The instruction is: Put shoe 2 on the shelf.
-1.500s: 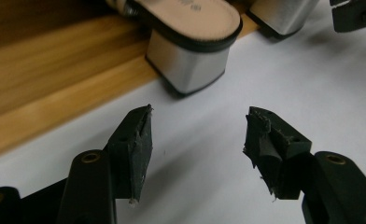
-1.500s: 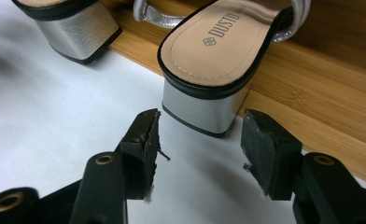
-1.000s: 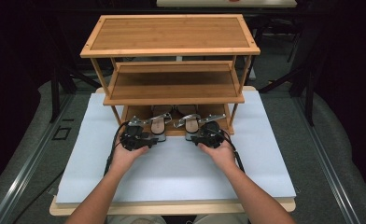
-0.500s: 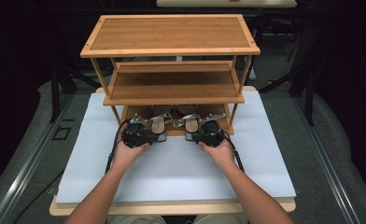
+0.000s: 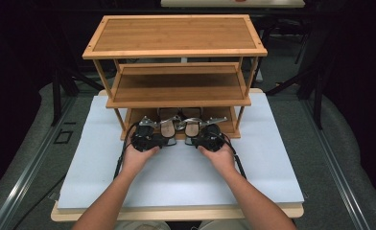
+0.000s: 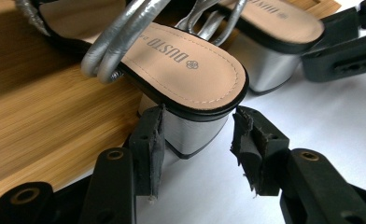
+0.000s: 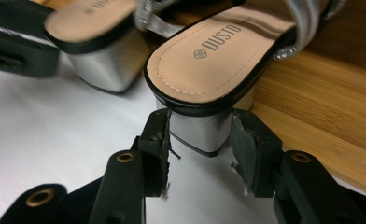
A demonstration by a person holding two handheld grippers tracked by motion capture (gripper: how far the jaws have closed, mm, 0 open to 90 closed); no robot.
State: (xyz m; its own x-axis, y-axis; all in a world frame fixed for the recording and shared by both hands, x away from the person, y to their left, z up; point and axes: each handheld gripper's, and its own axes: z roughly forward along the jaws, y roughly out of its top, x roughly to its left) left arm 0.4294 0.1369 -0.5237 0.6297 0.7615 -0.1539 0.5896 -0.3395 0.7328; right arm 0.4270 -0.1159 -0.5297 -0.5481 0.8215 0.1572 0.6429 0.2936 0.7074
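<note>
Both forearms come in from the bottom of the high view and angle inward, hands side by side at the front edge of the wooden rack [image 5: 176,98], each wrapped around the back of its tool. The left gripper [image 5: 150,139] points forward at the bottom shelf [image 5: 138,117]; the right gripper [image 5: 206,138] mirrors it, the two close together but apart.

Down the left gripper view: its jaws have just been closing, and now the block heel of the left sandal [image 6: 186,79] sits between them. The near pad [image 6: 153,135] presses the silver heel wall; the other pad [image 6: 249,140] is at the heel's far corner, though contact there is hard to judge. It reads as a grip on the heel.

In the right gripper view it's the same story: those jaws have just been closing too, and both pads clamp the silver heel of the right sandal [image 7: 209,60], one on each side.

Both sandals lie with their fronts on the bottom shelf and their heels out over the white table mat [image 5: 176,177], heels toward the person.

Hard to make out: the sandals' toes are cut off at the top of both gripper views and tucked under the middle shelf [image 5: 176,88] from above. The neighbouring sandal in each gripper view is blurred. The fingertips are hidden behind the gripper bodies.
</note>
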